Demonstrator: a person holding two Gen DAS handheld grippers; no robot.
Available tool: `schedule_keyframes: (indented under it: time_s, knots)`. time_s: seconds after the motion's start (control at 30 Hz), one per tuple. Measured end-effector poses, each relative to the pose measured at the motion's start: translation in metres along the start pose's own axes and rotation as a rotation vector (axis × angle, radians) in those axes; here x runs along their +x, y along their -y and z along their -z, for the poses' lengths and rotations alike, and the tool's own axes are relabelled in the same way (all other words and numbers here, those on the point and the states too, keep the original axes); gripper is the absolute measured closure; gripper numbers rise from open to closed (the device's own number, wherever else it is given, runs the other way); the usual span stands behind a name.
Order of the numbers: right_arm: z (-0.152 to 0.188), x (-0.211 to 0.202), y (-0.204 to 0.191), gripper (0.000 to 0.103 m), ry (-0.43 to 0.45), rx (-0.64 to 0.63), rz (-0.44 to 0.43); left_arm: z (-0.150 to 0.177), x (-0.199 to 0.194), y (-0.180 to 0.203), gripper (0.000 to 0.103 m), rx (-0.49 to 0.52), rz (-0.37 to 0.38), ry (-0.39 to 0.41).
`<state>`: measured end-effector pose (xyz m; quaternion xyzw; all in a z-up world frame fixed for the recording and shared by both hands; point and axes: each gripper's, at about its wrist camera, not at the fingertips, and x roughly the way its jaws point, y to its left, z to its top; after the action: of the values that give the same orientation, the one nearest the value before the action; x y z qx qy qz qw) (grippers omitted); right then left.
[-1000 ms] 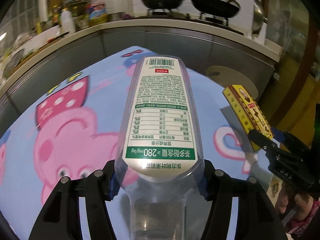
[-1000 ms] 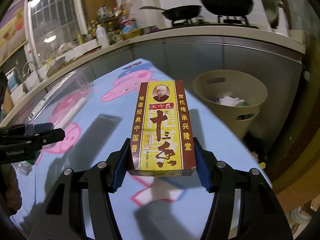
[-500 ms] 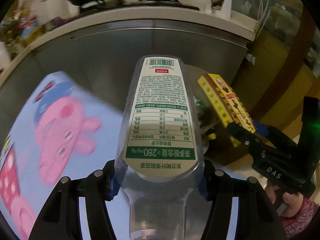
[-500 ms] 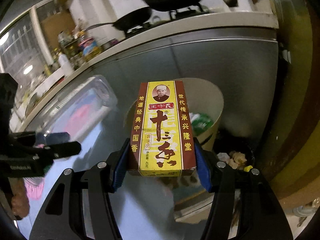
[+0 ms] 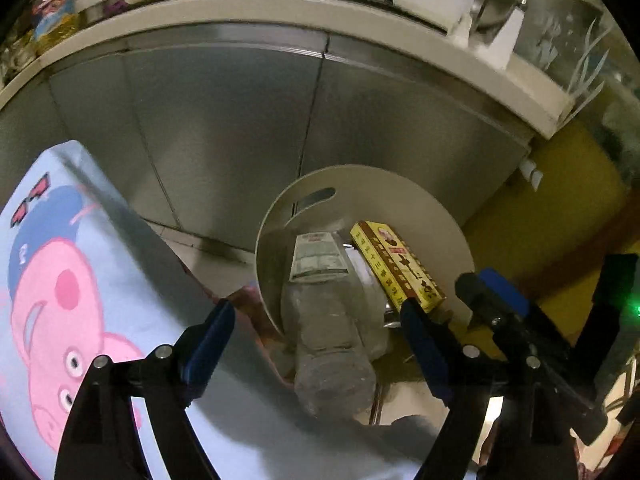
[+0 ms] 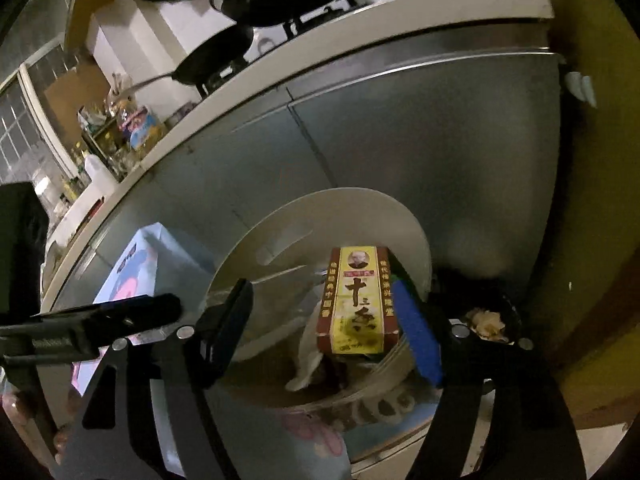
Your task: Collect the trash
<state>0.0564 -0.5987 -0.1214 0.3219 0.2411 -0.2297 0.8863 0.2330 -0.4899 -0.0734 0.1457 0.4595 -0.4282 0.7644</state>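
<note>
My left gripper (image 5: 316,320) is open over the beige trash bin (image 5: 424,208). The clear plastic bottle (image 5: 324,312) is free of the jaws and drops mouth-up into the bin. My right gripper (image 6: 324,320) is also open over the bin (image 6: 280,236); the yellow and brown spice box (image 6: 356,300) is loose between its fingers and falls into the bin. The box also shows in the left wrist view (image 5: 396,264), beside the bottle. The right gripper appears at the right of the left wrist view (image 5: 500,304).
The table with the cartoon pig cloth (image 5: 68,280) ends just left of the bin. A steel cabinet front (image 5: 240,120) stands behind the bin, with pans (image 6: 224,52) on the counter above. Scraps (image 6: 486,320) lie on the floor right of the bin.
Both grippers moved from over the table to over the bin and opened. The bottle and the spice box left the jaws and are dropping into the bin.
</note>
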Motion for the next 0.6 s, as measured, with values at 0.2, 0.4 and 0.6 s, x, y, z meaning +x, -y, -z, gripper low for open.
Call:
schedule_keyframes:
  time_s: [0.2,0.4,0.6]
  knots:
    - [0.026,-0.03,0.003,0.03,0.017,0.065,-0.021,0.034,-0.042,-0.022,0.018,-0.068,-0.04,0.074]
    - [0.057,-0.069,-0.008,0.031,0.016,0.071,-0.051,0.062,-0.079,-0.021,0.019,-0.092,-0.123,0.145]
    - [0.088,-0.106,-0.033,0.031,-0.004,0.036,-0.09,0.097,-0.125,-0.014,0.009,-0.095,-0.202,0.212]
